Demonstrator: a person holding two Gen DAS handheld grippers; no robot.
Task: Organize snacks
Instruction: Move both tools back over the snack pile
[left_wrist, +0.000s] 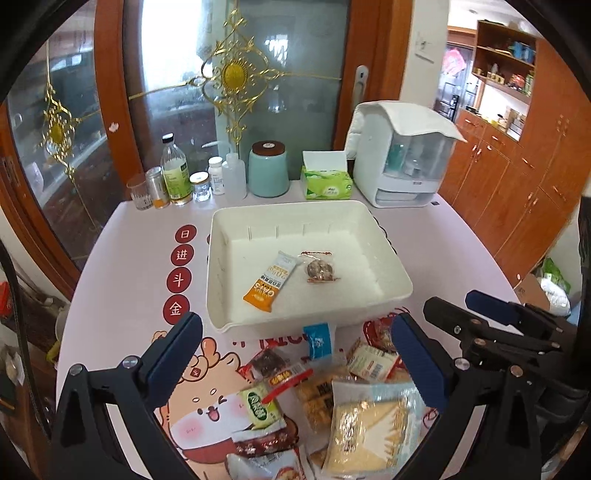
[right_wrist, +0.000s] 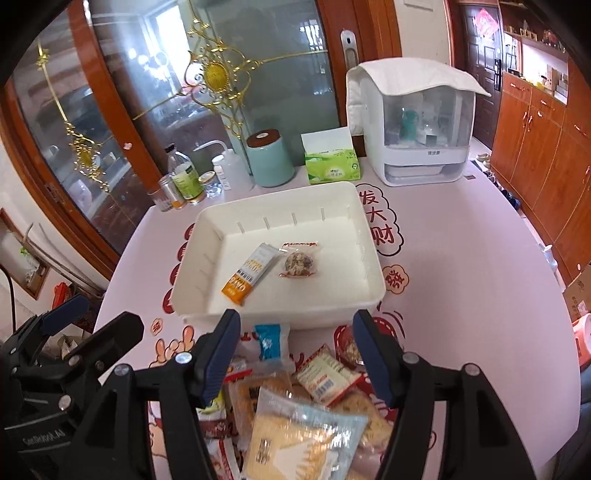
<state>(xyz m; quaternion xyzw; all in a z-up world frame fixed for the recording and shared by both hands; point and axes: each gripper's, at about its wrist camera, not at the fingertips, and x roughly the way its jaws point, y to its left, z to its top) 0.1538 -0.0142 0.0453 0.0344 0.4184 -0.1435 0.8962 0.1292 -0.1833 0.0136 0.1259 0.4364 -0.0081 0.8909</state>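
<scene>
A white bin (left_wrist: 369, 229) (right_wrist: 369, 240) sits mid-table holding an orange-and-white snack bar (left_wrist: 269, 282) (right_wrist: 249, 273) and a clear-wrapped round snack (left_wrist: 319, 271) (right_wrist: 300, 263). A pile of snack packets (left_wrist: 332, 398) (right_wrist: 306, 402) lies on the table in front of the bin, with a blue packet (left_wrist: 318, 339) (right_wrist: 269, 341) nearest it. My left gripper (left_wrist: 295, 369) is open and empty above the pile. My right gripper (right_wrist: 295, 358) is open and empty above the pile too; it shows in the left wrist view (left_wrist: 480, 317) at the right.
Behind the bin stand bottles and jars (left_wrist: 177, 177), a teal canister (left_wrist: 268, 170) (right_wrist: 269, 158), a green tissue box (left_wrist: 327, 184) (right_wrist: 332, 166) and a white appliance under a cloth (left_wrist: 406, 162) (right_wrist: 417, 125). A glass door is behind, wooden cabinets at right.
</scene>
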